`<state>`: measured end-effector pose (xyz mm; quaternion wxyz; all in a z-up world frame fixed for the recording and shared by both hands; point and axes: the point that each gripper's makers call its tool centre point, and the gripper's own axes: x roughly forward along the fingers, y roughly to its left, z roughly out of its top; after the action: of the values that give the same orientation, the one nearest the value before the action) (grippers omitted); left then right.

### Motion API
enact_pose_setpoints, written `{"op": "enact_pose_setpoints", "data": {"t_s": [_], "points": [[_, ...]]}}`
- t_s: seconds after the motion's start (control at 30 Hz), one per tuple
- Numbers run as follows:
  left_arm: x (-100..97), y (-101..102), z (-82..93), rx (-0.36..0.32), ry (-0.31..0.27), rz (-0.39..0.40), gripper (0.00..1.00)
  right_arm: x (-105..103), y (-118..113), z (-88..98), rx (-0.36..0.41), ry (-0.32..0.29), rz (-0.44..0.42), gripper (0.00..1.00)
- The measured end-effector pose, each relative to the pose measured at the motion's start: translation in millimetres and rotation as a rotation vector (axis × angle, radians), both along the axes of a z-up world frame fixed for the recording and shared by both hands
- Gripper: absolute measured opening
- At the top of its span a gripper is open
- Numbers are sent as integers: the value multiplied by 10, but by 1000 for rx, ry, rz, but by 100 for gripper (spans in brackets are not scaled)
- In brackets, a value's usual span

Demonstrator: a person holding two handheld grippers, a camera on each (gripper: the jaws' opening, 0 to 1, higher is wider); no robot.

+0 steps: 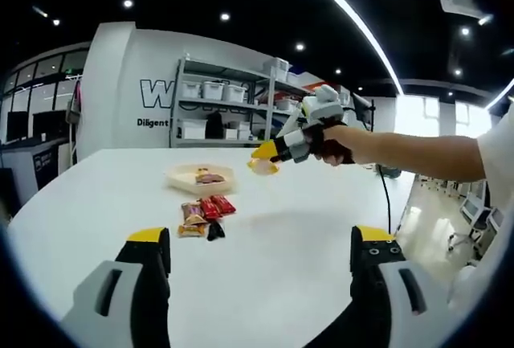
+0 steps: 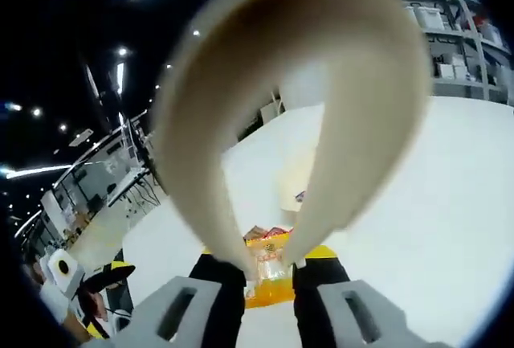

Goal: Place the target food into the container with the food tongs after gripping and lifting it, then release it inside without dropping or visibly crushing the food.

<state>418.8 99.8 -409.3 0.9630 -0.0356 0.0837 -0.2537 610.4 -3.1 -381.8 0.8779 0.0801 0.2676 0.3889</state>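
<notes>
Right claw [image 2: 269, 272] is clamped on the food tongs [image 2: 281, 99], whose cream arms loop up through the centre of the right gripper view and close at the jaws around a small orange-and-red packet [image 2: 269, 255]. From the left gripper view, right of centre, the same claw hangs in the air above the bench [image 1: 305, 235], its load just right of the container [image 1: 201, 178].

Left claw [image 1: 261, 255] sits at the bottom of the left gripper view, jaws wide apart, holding nothing.

Step in hand, as I judge it: carry the gripped food over the container and let go inside. Keep the squeeze even, bring the tong tips low within the rim before easing off, and avoid tilting so the packet does not slip.

Materials: tongs look like smooth matte plastic, broad and curved. Container is a shallow pale tray with a lipped edge, some food already in it. Glossy red and tan wrapped snacks [image 1: 205, 215] lie on the bench below the tray in frame. Bench top is plain matte white.
</notes>
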Motion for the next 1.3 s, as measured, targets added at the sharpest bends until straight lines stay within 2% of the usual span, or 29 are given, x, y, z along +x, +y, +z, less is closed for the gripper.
{"op": "enact_pose_setpoints", "data": {"t_s": [0.17, 0.37, 0.5, 0.7, 0.83, 0.93, 1.07, 1.23, 1.3], "points": [[59, -9, -39, 7, 0, 0, 91, 177, 35, -44, 23, 36, -14, 16], [125, 11, -93, 27, -3, 8, 91, 589, 91, -25, 4, 10, -52, 16], [156, 24, -153, 30, 5, 12, 91, 784, 195, -49, -7, 2, -61, 16], [231, 88, -278, 45, 33, 13, 91, 1077, 320, -248, -54, -6, -68, 17], [265, 160, -267, 36, 29, 17, 90, 1275, 320, -426, -84, -1, -85, 17], [292, 218, -310, 37, 39, 27, 91, 1344, 325, -499, -89, 3, -87, 17], [293, 249, -333, 30, 42, 30, 90, 1438, 295, -630, -138, -8, -88, 18], [301, 255, -351, 27, 44, 27, 90, 1445, 257, -744, -182, -6, -88, 18], [304, 259, -362, 28, 47, 27, 90, 1451, 243, -762, -178, -1, -93, 18]]}}
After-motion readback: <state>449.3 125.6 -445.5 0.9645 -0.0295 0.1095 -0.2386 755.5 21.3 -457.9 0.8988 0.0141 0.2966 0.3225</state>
